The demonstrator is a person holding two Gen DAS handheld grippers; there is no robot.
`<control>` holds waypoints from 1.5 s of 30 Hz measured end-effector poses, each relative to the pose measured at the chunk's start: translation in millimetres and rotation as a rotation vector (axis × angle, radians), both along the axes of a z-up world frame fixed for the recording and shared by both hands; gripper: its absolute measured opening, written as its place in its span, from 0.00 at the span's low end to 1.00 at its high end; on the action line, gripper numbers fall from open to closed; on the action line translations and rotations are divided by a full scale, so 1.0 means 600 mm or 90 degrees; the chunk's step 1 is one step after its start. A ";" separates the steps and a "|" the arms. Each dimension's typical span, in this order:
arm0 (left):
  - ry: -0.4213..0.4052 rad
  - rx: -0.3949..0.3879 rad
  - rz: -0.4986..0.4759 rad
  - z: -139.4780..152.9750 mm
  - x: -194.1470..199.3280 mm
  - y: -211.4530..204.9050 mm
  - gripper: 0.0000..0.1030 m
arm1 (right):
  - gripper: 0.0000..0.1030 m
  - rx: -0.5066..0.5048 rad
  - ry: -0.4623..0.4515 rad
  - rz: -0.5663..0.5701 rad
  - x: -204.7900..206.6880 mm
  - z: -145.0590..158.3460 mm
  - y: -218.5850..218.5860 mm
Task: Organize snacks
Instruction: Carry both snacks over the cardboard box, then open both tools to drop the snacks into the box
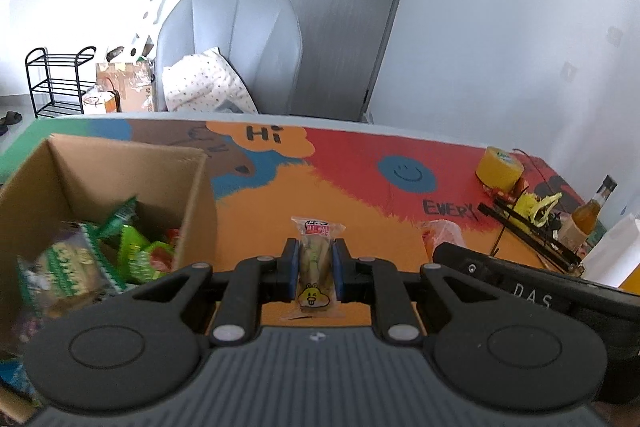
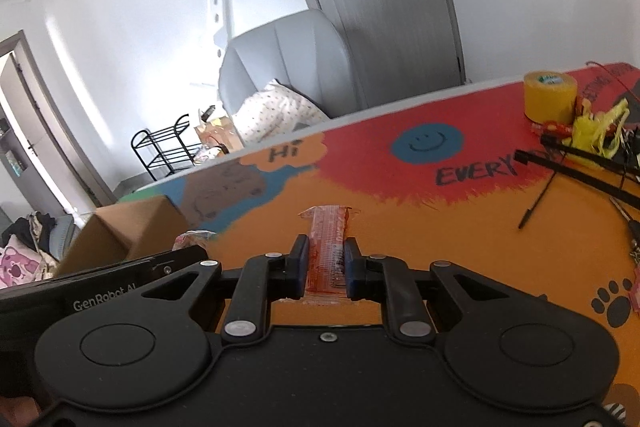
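Observation:
In the left wrist view my left gripper (image 1: pixel 315 254) is shut on a clear-wrapped snack (image 1: pixel 316 247) with a yellow cartoon sticker, held above the colourful table (image 1: pixel 360 195). To its left stands an open cardboard box (image 1: pixel 132 167) with several green snack packets (image 1: pixel 132 251) inside. In the right wrist view my right gripper (image 2: pixel 326 254) is shut on an orange-red clear snack packet (image 2: pixel 329 239), also lifted off the table (image 2: pixel 420 227). The box (image 2: pixel 132 231) shows at the left there, with the left gripper's body and its snack's tip (image 2: pixel 192 239) beside it.
A yellow tape roll (image 1: pixel 499 167) (image 2: pixel 550 95), black rods (image 2: pixel 580 167), yellow scraps and a bottle (image 1: pixel 592 215) crowd the table's right side. A white bag (image 1: pixel 616 255) stands at the right edge. A grey armchair (image 1: pixel 232 43) with a cushion sits behind the table.

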State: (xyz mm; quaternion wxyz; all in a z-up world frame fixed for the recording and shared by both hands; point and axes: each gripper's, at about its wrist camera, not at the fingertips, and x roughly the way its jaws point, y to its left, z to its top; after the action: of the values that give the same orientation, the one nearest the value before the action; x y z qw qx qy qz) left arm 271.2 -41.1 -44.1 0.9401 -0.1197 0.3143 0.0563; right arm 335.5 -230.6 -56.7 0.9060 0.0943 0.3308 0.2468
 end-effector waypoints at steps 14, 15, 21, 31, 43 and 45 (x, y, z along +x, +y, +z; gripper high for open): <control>-0.041 0.007 0.034 0.057 -0.076 0.066 0.16 | 0.16 0.023 -0.038 0.045 -0.050 0.054 0.057; -0.042 0.007 0.038 0.059 -0.081 0.073 0.16 | 0.16 0.023 -0.039 0.048 -0.053 0.055 0.062; -0.044 0.013 0.064 0.070 -0.110 0.118 0.16 | 0.16 0.021 -0.052 0.070 -0.068 0.065 0.097; -0.028 0.013 0.096 0.069 -0.143 0.173 0.16 | 0.16 0.024 -0.069 0.113 -0.090 0.084 0.156; 0.003 -0.004 0.128 0.048 -0.169 0.220 0.27 | 0.16 0.024 -0.052 0.163 -0.109 0.077 0.211; 0.003 -0.003 0.134 0.050 -0.170 0.224 0.31 | 0.16 0.026 -0.048 0.172 -0.111 0.075 0.216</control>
State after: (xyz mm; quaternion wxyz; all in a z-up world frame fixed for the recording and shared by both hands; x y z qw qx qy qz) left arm 169.0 93.3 -14.2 0.9280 -0.1542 0.3020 0.1545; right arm 268.7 -100.7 -11.6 0.8741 0.0583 0.3014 0.3764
